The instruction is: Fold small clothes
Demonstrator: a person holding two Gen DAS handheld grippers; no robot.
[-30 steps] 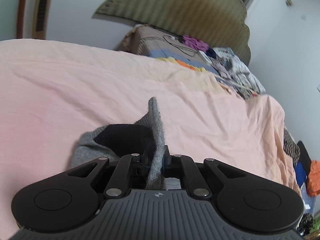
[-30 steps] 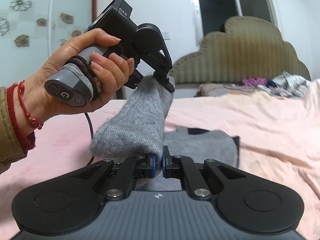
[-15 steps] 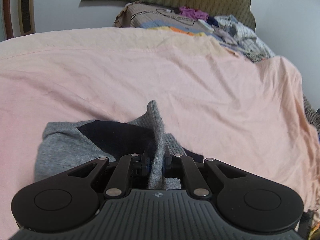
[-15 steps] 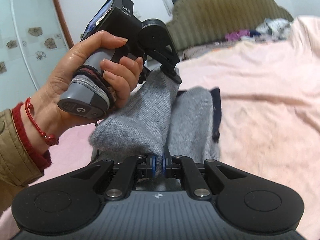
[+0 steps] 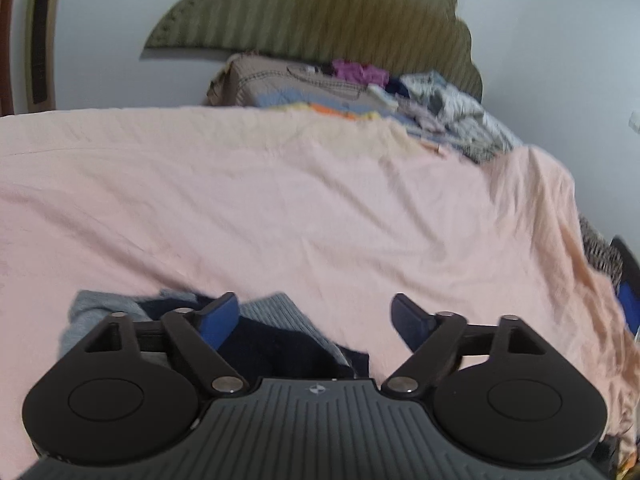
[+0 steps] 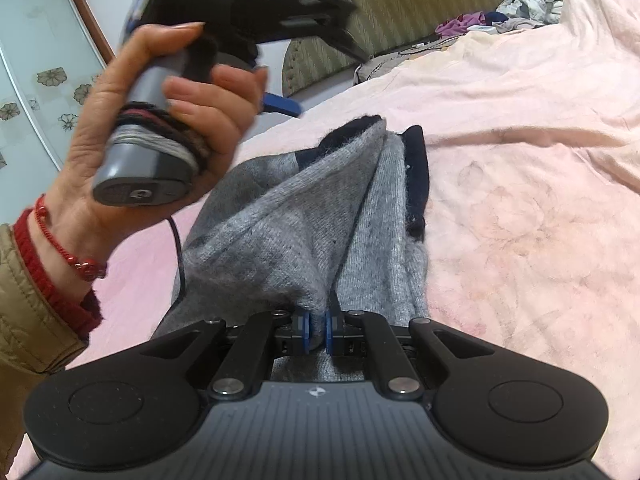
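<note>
A small grey garment (image 6: 312, 216) with dark blue trim lies on the pink bed sheet (image 6: 520, 168). It looks like knit wool, but what kind of clothing it is cannot be told.

The right gripper (image 6: 317, 330) is closed tight on the near edge of the garment. Its blue fingers (image 6: 305, 328) pinch a fold of grey cloth, so that side stands up a little in a ridge. The rest rests flat on the sheet, with the dark trim at the far end and along the right side.

The left gripper (image 5: 316, 320) has just been opening its fingers (image 5: 218, 318) and they now stand wide apart. Nothing is pressed between them. The grey and blue cloth (image 5: 276, 332) lies under the left finger and in the near part of the gap, and bare sheet shows under the right finger.

In the right wrist view a hand (image 6: 160, 120) holds the left gripper's handle up above the garment, on its left. It is blurred.

Far off, a pile of mixed clothes (image 5: 400, 92) sits by the green padded headboard (image 5: 340, 20).
</note>
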